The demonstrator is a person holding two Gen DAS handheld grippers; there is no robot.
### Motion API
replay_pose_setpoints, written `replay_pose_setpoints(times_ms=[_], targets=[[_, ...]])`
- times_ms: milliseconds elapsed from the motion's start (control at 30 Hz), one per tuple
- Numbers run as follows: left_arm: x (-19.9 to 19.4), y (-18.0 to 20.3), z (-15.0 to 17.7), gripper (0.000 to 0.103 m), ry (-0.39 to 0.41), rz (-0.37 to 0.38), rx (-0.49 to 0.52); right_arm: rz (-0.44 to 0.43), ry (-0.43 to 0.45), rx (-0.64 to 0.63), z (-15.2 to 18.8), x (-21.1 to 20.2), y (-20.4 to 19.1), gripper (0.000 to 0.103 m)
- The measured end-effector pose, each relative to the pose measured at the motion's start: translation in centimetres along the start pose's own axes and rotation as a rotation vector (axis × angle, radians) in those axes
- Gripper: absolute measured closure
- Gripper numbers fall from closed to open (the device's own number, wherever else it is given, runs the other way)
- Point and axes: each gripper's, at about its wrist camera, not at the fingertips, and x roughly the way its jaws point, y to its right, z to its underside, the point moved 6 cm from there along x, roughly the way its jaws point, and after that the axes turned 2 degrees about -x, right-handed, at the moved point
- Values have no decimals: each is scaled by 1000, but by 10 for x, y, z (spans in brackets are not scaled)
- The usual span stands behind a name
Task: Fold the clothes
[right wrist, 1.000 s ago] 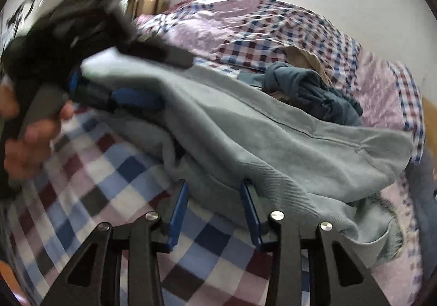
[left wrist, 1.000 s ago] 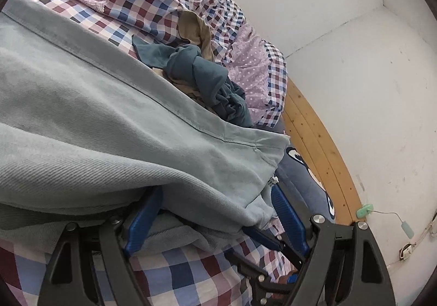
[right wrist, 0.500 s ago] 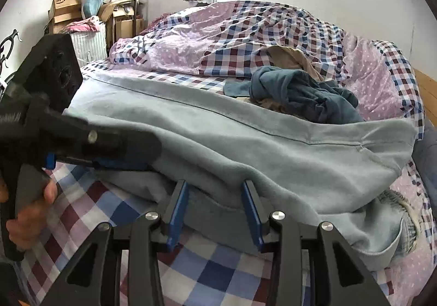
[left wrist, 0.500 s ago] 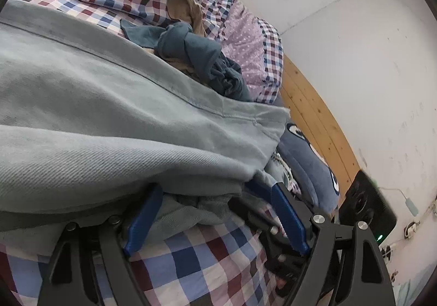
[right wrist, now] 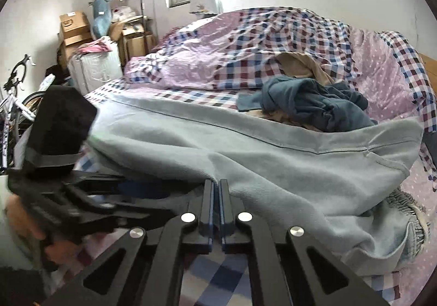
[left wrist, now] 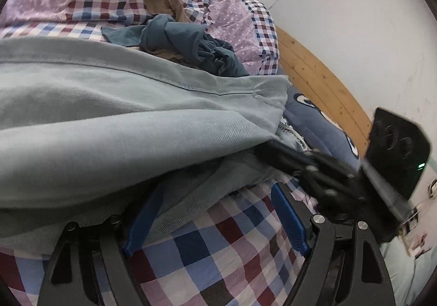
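Right gripper (right wrist: pixel 216 191): black frame, blue-lined fingers pressed together, pinching a fold at the near edge of the pale blue-grey fleece garment (right wrist: pixel 245 153). Fabric puckers into a small crease right at the fingertips.

Left gripper (left wrist: pixel 215 202): fingers spread wide, the garment's lower hem draped over the left blue pad (left wrist: pixel 142 221); right pad bare above the checked bedsheet (left wrist: pixel 218 251). Nothing clamped.

The garment lies spread across the bed, long seam running side to side, ribbed cuff bunched at its right end. Just behind it, a crumpled dark teal garment (right wrist: pixel 314 103) on a tan one (right wrist: pixel 300 65). Beyond, a lilac-and-checked quilt (right wrist: pixel 245 41) heaped up. A hand (right wrist: pixel 57 251) grips the left gripper's handle, blurred.
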Motion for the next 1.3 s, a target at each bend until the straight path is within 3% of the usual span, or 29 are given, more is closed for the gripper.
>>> replay_pose_setpoints(times_ms=[133,300,467,667,833,1000,1100,1233,1300], targets=[[1,6,0,18,2,16,15,-71,-28,-20,10,-16,-6,102],[7,24,-1,18,9,25,90,-134,13,28,12,-40,6,103],[23,46,6,18,-4,-12,207,-43,75,244,24,-54,63,99],[34,40,1,19,15,-9,148,91,96,498,46,-64,130,97],[35,43,-1,41,29,-49,157,192,130,718,71,-85,190,94],[13,56,4,79,81,-48,183,264,181,880,96,-110,234,94],[-2,61,16,89,91,-64,228,276,191,941,105,-115,246,94],[16,45,44,92,-24,-147,224,262,197,962,105,-115,246,94],[16,45,44,92,-17,-164,221,258,194,953,103,-112,243,94]])
